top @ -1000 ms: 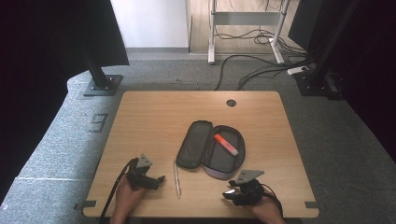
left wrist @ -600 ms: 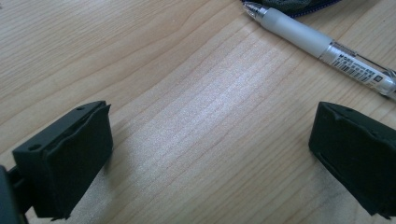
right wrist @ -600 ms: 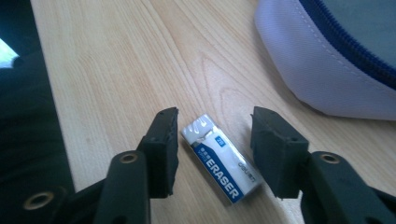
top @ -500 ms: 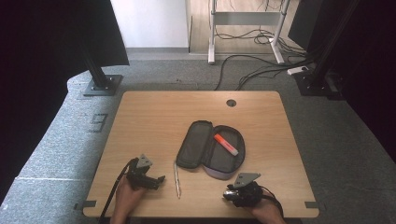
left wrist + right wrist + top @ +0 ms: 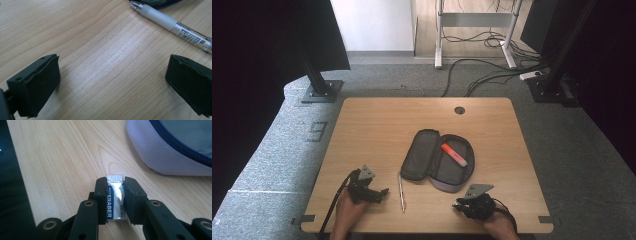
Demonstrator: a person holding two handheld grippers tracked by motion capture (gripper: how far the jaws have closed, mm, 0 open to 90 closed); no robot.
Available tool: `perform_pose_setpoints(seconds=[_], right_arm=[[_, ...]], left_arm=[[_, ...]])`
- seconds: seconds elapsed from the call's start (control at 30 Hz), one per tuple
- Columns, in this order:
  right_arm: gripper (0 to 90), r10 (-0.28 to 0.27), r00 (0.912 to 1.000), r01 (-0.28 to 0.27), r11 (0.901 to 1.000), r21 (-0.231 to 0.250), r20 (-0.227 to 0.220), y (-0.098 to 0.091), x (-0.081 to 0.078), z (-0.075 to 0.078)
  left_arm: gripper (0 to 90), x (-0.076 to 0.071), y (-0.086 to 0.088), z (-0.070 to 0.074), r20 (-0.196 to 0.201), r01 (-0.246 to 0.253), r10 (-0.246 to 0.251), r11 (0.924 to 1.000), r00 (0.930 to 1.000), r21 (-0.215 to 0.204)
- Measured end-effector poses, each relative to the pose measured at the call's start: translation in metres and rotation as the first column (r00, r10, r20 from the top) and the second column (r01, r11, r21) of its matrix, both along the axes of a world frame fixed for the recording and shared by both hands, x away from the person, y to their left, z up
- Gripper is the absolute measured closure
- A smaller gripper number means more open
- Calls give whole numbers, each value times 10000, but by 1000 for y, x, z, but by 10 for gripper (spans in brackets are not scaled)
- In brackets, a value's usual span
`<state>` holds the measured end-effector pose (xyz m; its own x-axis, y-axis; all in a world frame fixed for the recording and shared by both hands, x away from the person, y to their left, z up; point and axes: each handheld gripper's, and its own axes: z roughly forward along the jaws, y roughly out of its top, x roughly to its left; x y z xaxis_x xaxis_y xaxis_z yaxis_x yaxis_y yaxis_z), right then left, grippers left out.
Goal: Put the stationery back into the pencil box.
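My right gripper (image 5: 114, 185) has just been closing and now pinches a small eraser (image 5: 115, 195) in a blue-and-white sleeve, low over the wood. In the high view that gripper (image 5: 458, 203) sits at the table's front edge, right of centre. An open grey pencil case (image 5: 437, 160) lies in the middle with an orange highlighter (image 5: 454, 154) inside; its pale rim (image 5: 165, 152) is just beyond the eraser. My left gripper (image 5: 384, 192) rests at the front left, jaws wide apart with bare wood between them (image 5: 112, 72). A clear pen (image 5: 401, 191) lies just to its right; its barrel (image 5: 172, 25) lies beyond the jaws.
The wooden table (image 5: 377, 125) has a cable hole (image 5: 459, 110) near its far edge. The front edge runs close to both hands. Stands and cables lie on the floor behind.
The right hand has edged slightly toward the front edge. The left hand and the case have not visibly moved.
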<state>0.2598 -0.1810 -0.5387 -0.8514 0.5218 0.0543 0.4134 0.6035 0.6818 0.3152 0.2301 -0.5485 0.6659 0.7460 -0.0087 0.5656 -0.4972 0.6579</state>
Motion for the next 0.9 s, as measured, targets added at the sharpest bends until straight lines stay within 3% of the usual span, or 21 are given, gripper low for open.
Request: perform_pose_setpoints(seconds=[0.67,0.9], right_arm=[[721,-137,9997,127,9989,455,203,-4,4,27],[721,-215,9997,203,9963,829,134,-7,10,38]], left_arm=[[0,0,0,0,-2,-1,1,10000,10000,1],[0,0,0,0,-4,-2,2,10000,10000,-1]])
